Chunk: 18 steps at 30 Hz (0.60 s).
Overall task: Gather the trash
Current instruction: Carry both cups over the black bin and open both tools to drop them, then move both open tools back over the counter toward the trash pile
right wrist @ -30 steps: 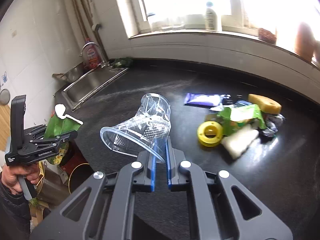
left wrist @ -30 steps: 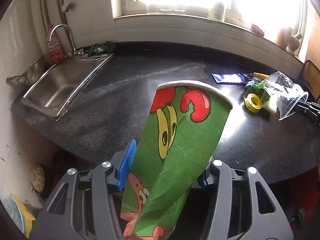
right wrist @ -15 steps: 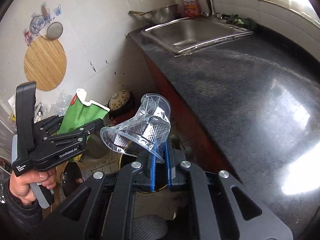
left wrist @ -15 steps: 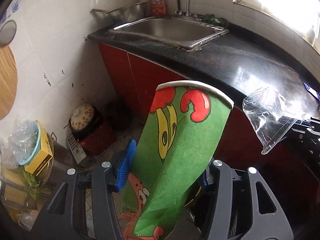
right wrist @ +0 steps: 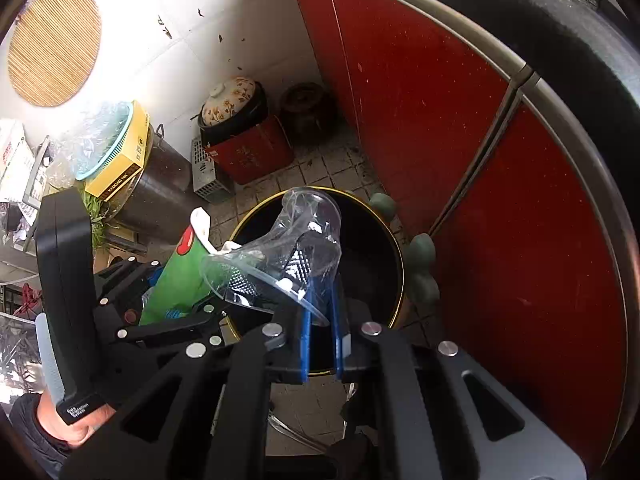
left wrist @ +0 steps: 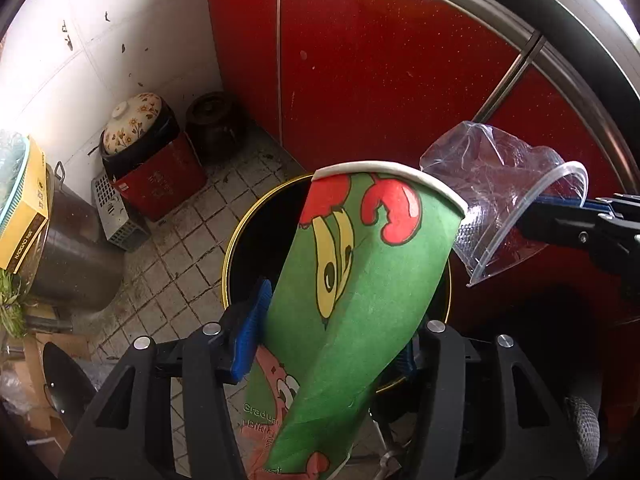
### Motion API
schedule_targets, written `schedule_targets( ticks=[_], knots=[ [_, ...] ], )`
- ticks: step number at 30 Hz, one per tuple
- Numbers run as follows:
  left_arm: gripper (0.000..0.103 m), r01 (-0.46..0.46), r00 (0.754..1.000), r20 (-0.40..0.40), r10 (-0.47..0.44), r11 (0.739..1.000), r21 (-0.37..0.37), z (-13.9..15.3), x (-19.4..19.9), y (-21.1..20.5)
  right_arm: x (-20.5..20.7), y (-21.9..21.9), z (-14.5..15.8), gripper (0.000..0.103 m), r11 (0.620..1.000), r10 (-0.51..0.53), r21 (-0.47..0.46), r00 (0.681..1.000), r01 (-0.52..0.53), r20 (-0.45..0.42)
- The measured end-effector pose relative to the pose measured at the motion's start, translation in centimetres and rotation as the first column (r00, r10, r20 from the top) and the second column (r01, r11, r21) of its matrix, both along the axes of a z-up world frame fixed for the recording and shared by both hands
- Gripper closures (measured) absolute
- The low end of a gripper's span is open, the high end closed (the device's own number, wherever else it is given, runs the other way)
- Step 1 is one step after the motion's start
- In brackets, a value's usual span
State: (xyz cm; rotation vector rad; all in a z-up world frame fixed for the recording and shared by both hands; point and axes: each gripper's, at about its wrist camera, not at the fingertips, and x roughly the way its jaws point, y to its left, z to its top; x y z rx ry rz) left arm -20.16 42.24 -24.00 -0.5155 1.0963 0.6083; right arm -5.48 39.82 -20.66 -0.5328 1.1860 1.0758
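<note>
My left gripper [left wrist: 330, 340] is shut on a green cartoon-printed paper cup [left wrist: 360, 272], creased and tilted, its white rim up. Below it on the tiled floor stands a black bin with a gold rim [left wrist: 240, 232]. To the right, my right gripper [left wrist: 560, 216] is shut on the wall of a crushed clear plastic cup [left wrist: 492, 200]. In the right wrist view, the clear cup [right wrist: 288, 256] sits between the blue pads of the right gripper [right wrist: 322, 320], directly over the bin's rim [right wrist: 396, 248]. The left gripper [right wrist: 160, 304] with the green cup [right wrist: 176, 280] hangs at the bin's left edge.
Red cabinet doors [left wrist: 380, 80] rise behind the bin under the dark counter edge. A floral-lidded pot [left wrist: 132, 124] on a red box, a dark jar [left wrist: 216, 124] and a steel pot [left wrist: 76, 264] crowd the left. Green rounded objects [right wrist: 422, 256] lie right of the bin. A person's hand [right wrist: 68, 424] grips the left handle.
Both grippers have swung off the countertop and down, from facing the sink and counter to pointing at the bin on the floor. Each still holds its cup.
</note>
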Motion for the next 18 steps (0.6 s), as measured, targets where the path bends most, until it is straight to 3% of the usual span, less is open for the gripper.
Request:
schedule_targets(
  ticks=[5,7,8,9,10,11,18],
  knots=[
    [0.045,-0.008,0.999,0.032,0.009,0.999,-0.04,-0.9,-0.3,0.7,1.1,1.3,-1.4,0.094,1.0,-0.018,-0.022,1.0,0.017,-0.018],
    [0.028,-0.013,0.999,0.031,0.015,0.999,-0.048,-0.9,-0.1,0.8,1.7,1.2,-1.7,0.093,0.999,-0.026,-0.033,0.998,0.024,-0.056],
    [0.017,-0.024,0.999,0.025,0.025,0.999,-0.044,-1.0,-0.1,0.8,2.0,1.5,-2.1,0.089,0.999,-0.028,-0.043,0.997,0.025,-0.076],
    [0.017,-0.027,0.999,0.021,0.028,0.998,-0.048,-1.0,-0.1,0.9,2.2,1.7,-2.3,0.067,0.998,-0.032,-0.05,0.996,0.027,-0.089],
    [0.017,-0.029,0.999,0.017,0.03,0.998,-0.055,-1.0,0.0,0.8,2.3,1.7,-2.3,0.037,0.998,-0.037,-0.05,0.996,0.033,-0.087],
    [0.017,-0.033,0.999,0.017,0.034,0.998,-0.061,-1.1,-0.1,0.9,2.2,1.6,-2.0,0.027,0.999,-0.038,-0.035,0.997,0.036,-0.072],
    [0.017,-0.043,0.999,0.013,0.044,0.998,-0.041,-0.6,-1.0,0.8,1.8,0.2,-0.6,0.026,1.0,-0.017,0.016,0.999,0.018,-0.043]
  ],
)
